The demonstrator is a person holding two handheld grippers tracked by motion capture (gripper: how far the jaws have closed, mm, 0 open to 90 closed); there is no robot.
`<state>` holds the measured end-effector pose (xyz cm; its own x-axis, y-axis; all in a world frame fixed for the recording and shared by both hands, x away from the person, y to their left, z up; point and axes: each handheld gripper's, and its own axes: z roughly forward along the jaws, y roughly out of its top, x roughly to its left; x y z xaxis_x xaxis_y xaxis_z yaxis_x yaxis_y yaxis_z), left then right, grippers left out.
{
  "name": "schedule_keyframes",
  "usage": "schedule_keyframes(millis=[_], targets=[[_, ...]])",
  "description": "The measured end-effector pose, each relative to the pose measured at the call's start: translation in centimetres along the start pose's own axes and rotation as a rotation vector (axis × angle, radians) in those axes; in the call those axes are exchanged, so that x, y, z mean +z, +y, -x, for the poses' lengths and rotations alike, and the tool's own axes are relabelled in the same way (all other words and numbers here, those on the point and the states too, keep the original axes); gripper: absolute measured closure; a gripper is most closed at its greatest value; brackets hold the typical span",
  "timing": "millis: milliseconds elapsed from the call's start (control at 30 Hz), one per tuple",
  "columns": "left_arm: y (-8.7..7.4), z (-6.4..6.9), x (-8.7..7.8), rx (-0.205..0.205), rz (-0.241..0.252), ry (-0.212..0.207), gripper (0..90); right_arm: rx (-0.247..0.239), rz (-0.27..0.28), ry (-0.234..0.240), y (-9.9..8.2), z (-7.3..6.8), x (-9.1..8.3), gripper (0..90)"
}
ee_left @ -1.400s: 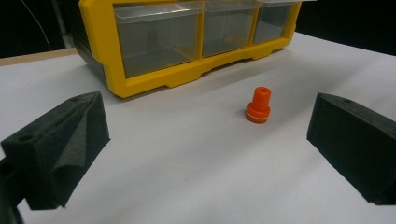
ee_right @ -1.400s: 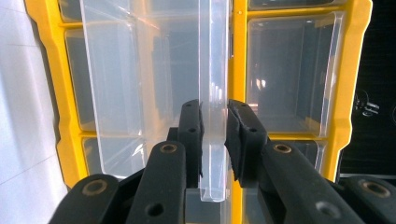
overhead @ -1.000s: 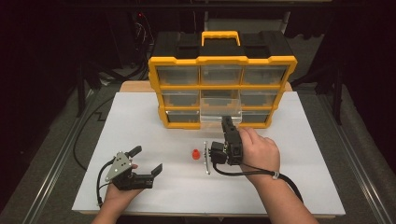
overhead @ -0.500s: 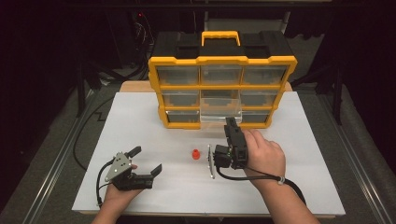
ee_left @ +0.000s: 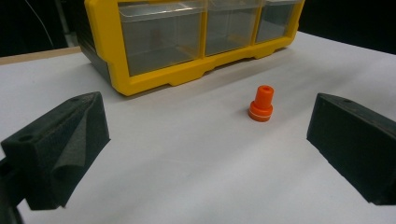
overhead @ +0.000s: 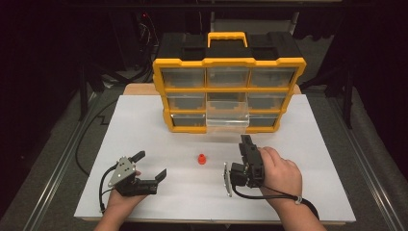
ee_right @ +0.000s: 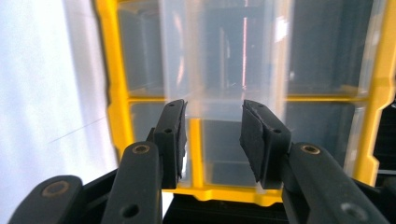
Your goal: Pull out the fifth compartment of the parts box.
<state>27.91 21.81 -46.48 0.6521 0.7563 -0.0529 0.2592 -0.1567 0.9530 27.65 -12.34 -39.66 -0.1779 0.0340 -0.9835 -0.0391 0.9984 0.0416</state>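
**Drawer pulled out, both grippers empty**

Grippers sit low in the high view, one in each hand, on a white desk (overhead: 144, 120). The left gripper (overhead: 151, 166) rests at the lower left of that frame with its jaws spread wide and nothing between them; in the left gripper view the two black pads stand far apart at the frame's edges, bare desk between. A small orange plug (overhead: 201, 159) stands upright on the desk just below the centre of the high view, between the two grippers and touching neither; the left gripper view shows it right of centre, ahead of the jaws.

The right gripper (overhead: 245, 142) lies right of centre, pointing up the frame toward the yellow organiser (overhead: 228, 62). Its jaws have just been opening and now stand partly apart, holding nothing. In the right gripper view the pads frame the clear drawer (ee_right: 224, 60) but stay short of it. That drawer sticks out from the middle of the organiser's lower rows, near the right gripper's tips.
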Motion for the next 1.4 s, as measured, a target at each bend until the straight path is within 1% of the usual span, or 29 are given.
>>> schedule_keyframes(millis=[33, 100, 133, 167, 200, 233, 267, 333, 367, 400, 433, 500, 533, 567, 633, 800, 833, 900, 933, 967, 1000, 1033, 1067, 1100, 1167, 1200, 1233, 1333, 1400], targets=[[0.0, 0.0, 0.0, -0.001, 0.000, 0.002, 0.3, 0.000, -0.003, 0.009, -0.2, -0.6, 0.1, 61.1], [0.0, 0.0, 0.0, -0.003, -0.002, 0.002, 0.3, 0.002, -0.010, 0.025, -0.4, -1.3, 0.2, 60.9], [0.0, 0.0, 0.0, -0.003, -0.002, 0.002, 0.3, 0.002, -0.010, 0.025, -0.4, -1.3, 0.2, 60.9], [0.0, 0.0, 0.0, -0.001, -0.006, -0.001, 0.3, 0.004, -0.014, 0.037, -0.6, -2.2, 0.4, 60.6], [0.0, 0.0, 0.0, -0.001, -0.006, -0.001, 0.3, 0.004, -0.014, 0.037, -0.6, -2.2, 0.4, 60.6], [-0.1, 0.0, 0.1, -0.001, -0.006, -0.001, 0.3, 0.000, -0.019, 0.047, -0.8, -3.0, 0.5, 60.6], [-0.1, 0.0, 0.1, 0.000, -0.007, -0.002, 0.3, 0.000, -0.019, 0.047, -0.8, -3.0, 0.5, 60.6], [-0.1, 0.0, 0.1, 0.000, -0.007, -0.002, 0.3, -0.008, -0.022, 0.056, -1.0, -3.9, 0.7, 60.6], [-0.1, 0.0, 0.1, 0.000, -0.008, -0.001, 0.3, -0.010, -0.026, 0.070, -1.1, -4.6, 0.7, 60.6], [-0.1, 0.0, 0.1, 0.000, -0.008, -0.001, 0.3, -0.009, -0.025, 0.073, -1.2, -4.9, 0.8, 60.6], [-0.1, 0.0, 0.1, 0.000, -0.008, 0.000, 0.3, -0.009, -0.025, 0.073, -1.2, -4.9, 0.8, 60.6], [-0.1, 0.0, 0.1, -0.002, -0.005, 0.003, 0.3, -0.014, -0.031, 0.085, -1.3, -5.5, 0.9, 60.6], [-0.1, -0.1, 0.1, -0.002, -0.005, 0.003, 0.3, -0.013, -0.031, 0.090, -1.5, -6.0, 1.0, 60.6], [-0.1, -0.1, 0.1, -0.002, -0.005, 0.003, 0.3, -0.013, -0.031, 0.090, -1.5, -6.0, 1.0, 60.6], [-0.1, -0.1, 0.1, -0.002, -0.005, 0.005, 0.3, -0.016, -0.034, 0.102, -1.8, -6.7, 1.1, 60.6], [-0.1, -0.1, 0.1, 0.002, -0.013, 0.011, 0.3, -0.024, -0.042, 0.113, -2.3, -7.3, 1.1, 59.2], [-0.1, -0.1, 0.1, 0.006, -0.019, 0.012, 0.3, -0.019, -0.046, 0.119, -2.8, -7.5, 1.1, 58.4], [-0.2, -0.1, 0.2, 0.001, -0.020, 0.017, 0.3, -0.015, -0.052, 0.125, -3.0, -7.6, 1.1, 57.8], [-0.2, -0.1, 0.2, -0.001, -0.020, 0.017, 0.3, -0.014, -0.052, 0.126, -3.2, -7.6, 1.2, 56.4], [-0.1, -0.1, 0.1, -0.002, -0.017, 0.017, 0.3, -0.023, -0.067, 0.123, -3.6, -7.5, 1.2, 53.5], [-0.1, -0.1, 0.1, -0.002, -0.017, 0.017, 0.4, -0.023, -0.067, 0.123, -3.6, -7.5, 1.2, 53.5], [-0.1, -0.1, 0.1, -0.001, -0.016, 0.014, 0.3, -0.001, -0.074, 0.126, -4.0, -7.3, 1.2, 51.3], [-0.1, -0.1, 0.1, -0.001, -0.016, 0.014, 0.3, 0.005, -0.078, 0.131, -4.2, -7.3, 1.3, 49.0], [-0.1, -0.1, 0.1, -0.002, -0.016, 0.013, 0.3, 0.005, -0.078, 0.131, -4.2, -7.3, 1.3, 49.0], [-0.1, 0.0, 0.0, 0.001, -0.016, 0.013, 0.3, 0.008, -0.087, 0.144, -4.4, -7.3, 1.4, 45.7], [-0.1, 0.0, 0.0, 0.003, -0.017, 0.013, 0.3, 0.006, -0.093, 0.157, -4.6, -7.4, 1.6, 41.1], [-0.1, 0.0, 0.0, 0.003, -0.017, 0.013, 0.3, 0.000, -0.089, 0.152, -4.6, -7.5, 1.6, 39.2], [-0.1, -0.1, 0.0, -0.002, -0.016, 0.012, 0.3, -0.003, -0.098, 0.159, -4.6, -7.5, 1.6, 34.1], [-0.1, -0.1, 0.0, -0.002, -0.015, 0.012, 0.3, 0.000, -0.097, 0.158, -4.6, -7.5, 1.6, 32.7]])
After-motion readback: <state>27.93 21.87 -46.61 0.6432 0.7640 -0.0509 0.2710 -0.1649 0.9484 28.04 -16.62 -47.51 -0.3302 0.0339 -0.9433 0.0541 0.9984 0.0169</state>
